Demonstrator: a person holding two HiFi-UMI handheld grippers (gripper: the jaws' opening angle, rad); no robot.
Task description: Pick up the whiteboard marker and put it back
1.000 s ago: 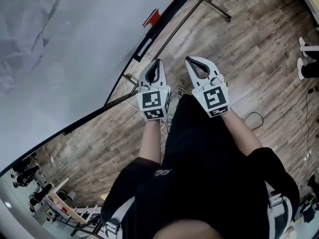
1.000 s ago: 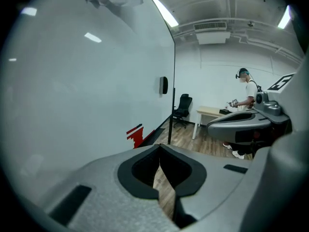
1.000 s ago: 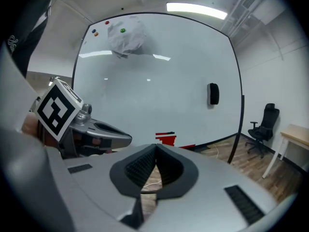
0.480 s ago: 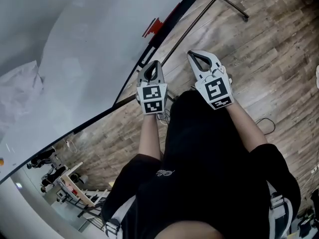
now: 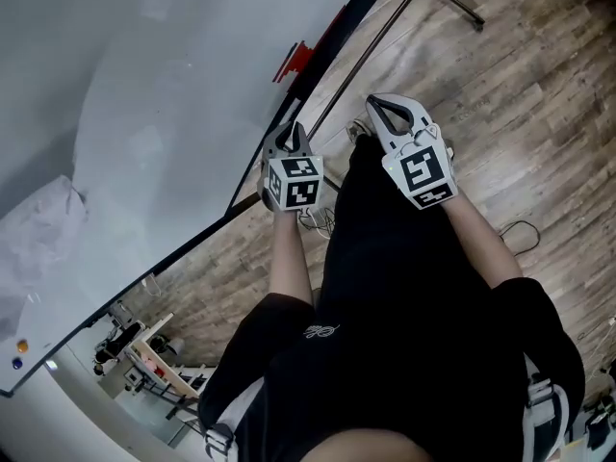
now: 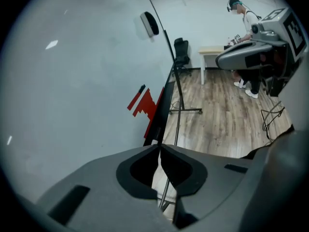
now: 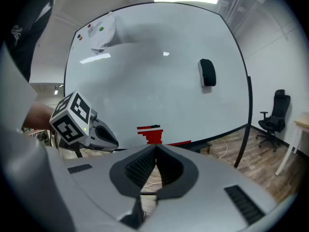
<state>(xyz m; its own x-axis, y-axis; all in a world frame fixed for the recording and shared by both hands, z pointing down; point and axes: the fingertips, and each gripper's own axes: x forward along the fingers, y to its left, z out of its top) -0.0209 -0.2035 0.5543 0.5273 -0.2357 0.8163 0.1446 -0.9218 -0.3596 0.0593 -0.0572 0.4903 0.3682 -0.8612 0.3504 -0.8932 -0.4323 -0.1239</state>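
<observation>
A small dark marker (image 6: 140, 89) lies on top of a red stepped holder (image 6: 145, 104) low on the whiteboard (image 6: 82, 81). The right gripper view shows the same marker (image 7: 154, 126) and holder (image 7: 154, 136). From the head view only the red holder (image 5: 294, 61) can be made out, above the board's black tray (image 5: 327, 41). My left gripper (image 5: 294, 131) is shut and empty, tilted down beside the board's lower edge. My right gripper (image 5: 377, 104) is shut and empty over the floor to its right. Both are well short of the holder.
A black eraser (image 7: 207, 72) sticks higher on the board. The board's black stand legs (image 5: 452, 3) and loose cables (image 5: 318, 221) lie on the wooden floor. Farther off are an office chair (image 6: 181, 50), a table (image 6: 212, 52) and a person (image 6: 244, 23).
My left gripper has dipped and rolled, its marker cube now turned more toward the head camera. My right gripper has drifted slightly right. Both stay shut.
</observation>
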